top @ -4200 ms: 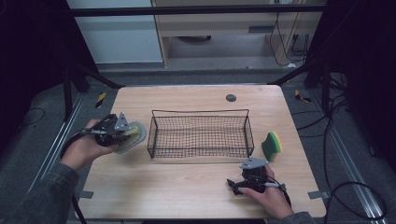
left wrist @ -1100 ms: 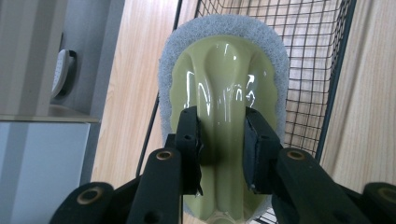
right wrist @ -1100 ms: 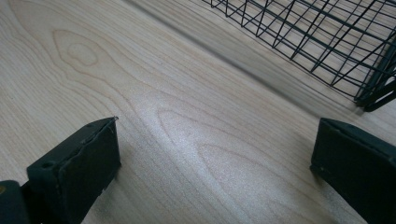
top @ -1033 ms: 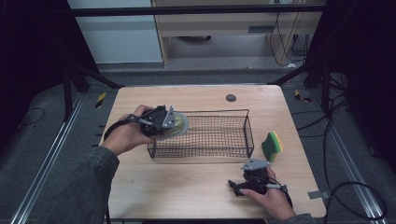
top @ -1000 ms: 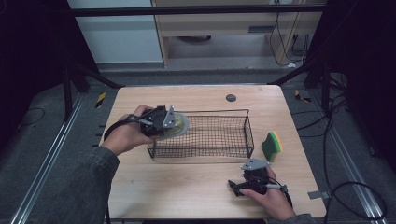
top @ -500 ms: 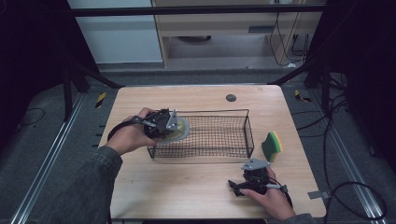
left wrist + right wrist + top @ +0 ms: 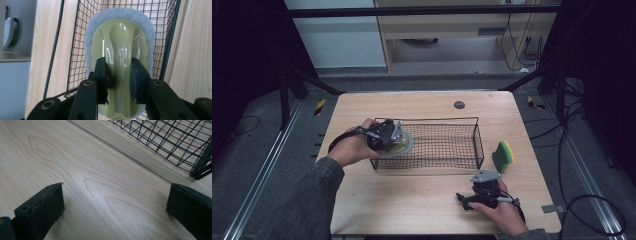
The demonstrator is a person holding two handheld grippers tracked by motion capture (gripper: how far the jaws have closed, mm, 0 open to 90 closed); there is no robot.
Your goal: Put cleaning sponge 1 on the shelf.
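My left gripper (image 7: 388, 137) is shut on the raised handle of a scrubbing pad (image 7: 120, 45), olive-green plastic on top with a white fibre pad beneath. It holds the scrubbing pad (image 7: 404, 145) over the left end of the black wire basket (image 7: 462, 120). In the left gripper view the pad hangs inside the basket's walls (image 7: 75, 50), the jaws (image 7: 119, 77) clamped on both sides of the handle ridge. My right gripper (image 7: 467, 200) rests on the table near the front right, open, with bare wood between its pads (image 7: 42, 205).
A green and yellow sponge (image 7: 503, 156) stands on edge just right of the basket. A dark round disc (image 7: 459, 104) is set in the table near the far edge. The basket's corner (image 7: 200, 170) lies ahead of the right gripper.
My left gripper carried the scrubbing pad from the table's left side rightward to the basket and lowered it over the left end. The right gripper stayed still.
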